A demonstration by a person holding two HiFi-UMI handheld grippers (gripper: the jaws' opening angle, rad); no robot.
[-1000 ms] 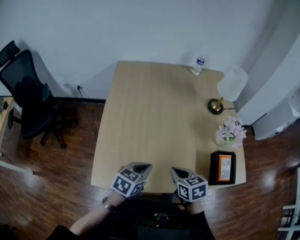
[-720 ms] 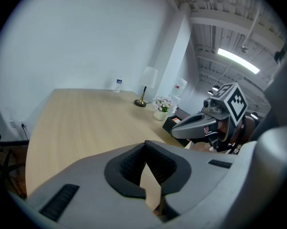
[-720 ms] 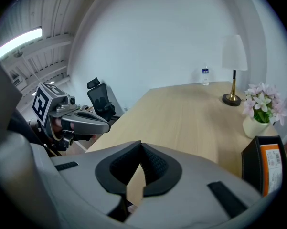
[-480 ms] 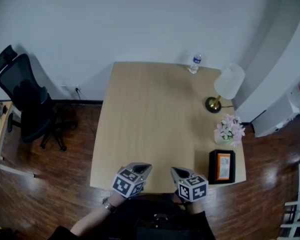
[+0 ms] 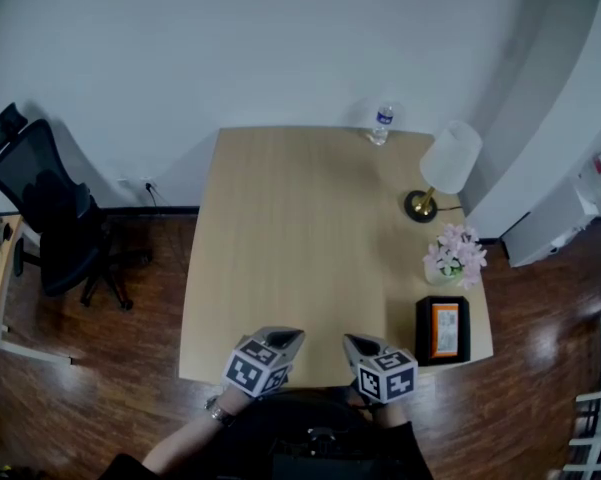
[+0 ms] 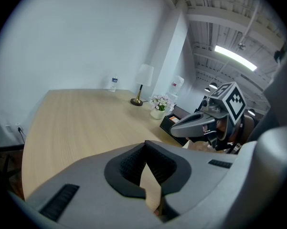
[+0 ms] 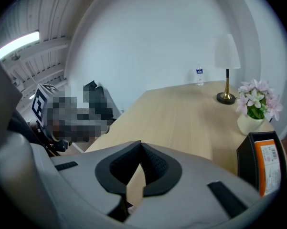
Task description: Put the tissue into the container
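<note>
**Both grippers closed at the near table edge**

The left gripper (image 5: 285, 338) and the right gripper (image 5: 355, 344) are in the same place as one second ago. They are side by side over the near edge of the table (image 5: 280, 228), both pointing forward. The jaws of each are pressed together and hold nothing. Only the view has shifted: the chair (image 5: 45, 218) now appears more to the left. The black box (image 5: 443, 330) with an orange top lies at the near right corner, just beside the flowers (image 5: 454, 256), apart from the right gripper.

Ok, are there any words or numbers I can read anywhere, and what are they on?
No text here can be read.
Orange label on the black box: has print, too blurred to read.
Blue label on the water bottle: too small to read.
Marker cubes: black-and-white square patterns only, no words.
</note>
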